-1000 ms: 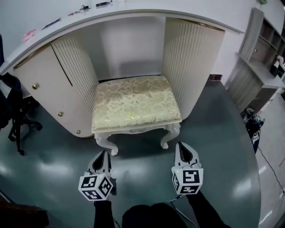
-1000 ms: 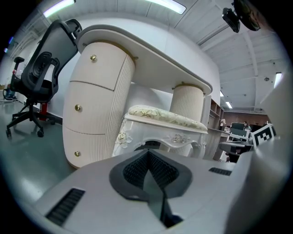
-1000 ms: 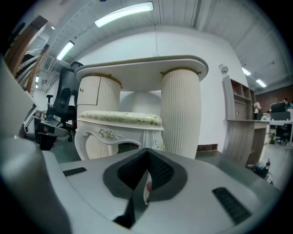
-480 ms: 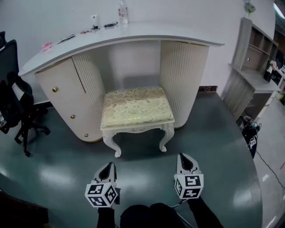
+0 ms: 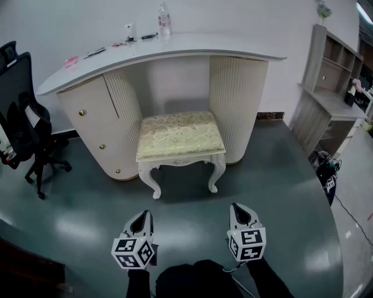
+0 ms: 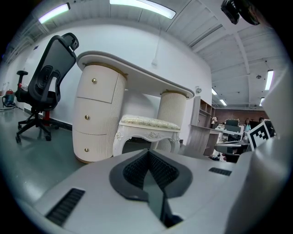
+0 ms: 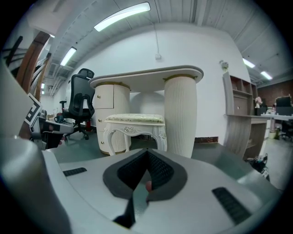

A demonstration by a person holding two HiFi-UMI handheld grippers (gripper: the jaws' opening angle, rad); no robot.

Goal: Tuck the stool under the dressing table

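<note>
In the head view, the stool is seen at about 12 o'clock from the two grippers, well apart from both. Its cushioned seat is set between the drawer pedestal and the fluted column of the dressing table. The back of the seat lies under the tabletop, while the two front legs stand out on the dark green floor. The left gripper is held low at 7 o'clock of the picture and the right gripper at 5 o'clock, both pointed toward the stool. A bottle stands on the tabletop at 12 o'clock. An office chair is placed at 9 o'clock and a shelf unit at 2 o'clock.

In the left gripper view, the fingers are seen drawn together with their tips meeting, and nothing is held between them. The stool is seen at 12 o'clock beyond the tips, beneath the tabletop, with the office chair at 10 o'clock.

In the right gripper view, the fingers are likewise pressed together and nothing is gripped. The stool is seen at 11 o'clock beyond the tips, just beside the fluted column, and the shelf unit at 3 o'clock.
</note>
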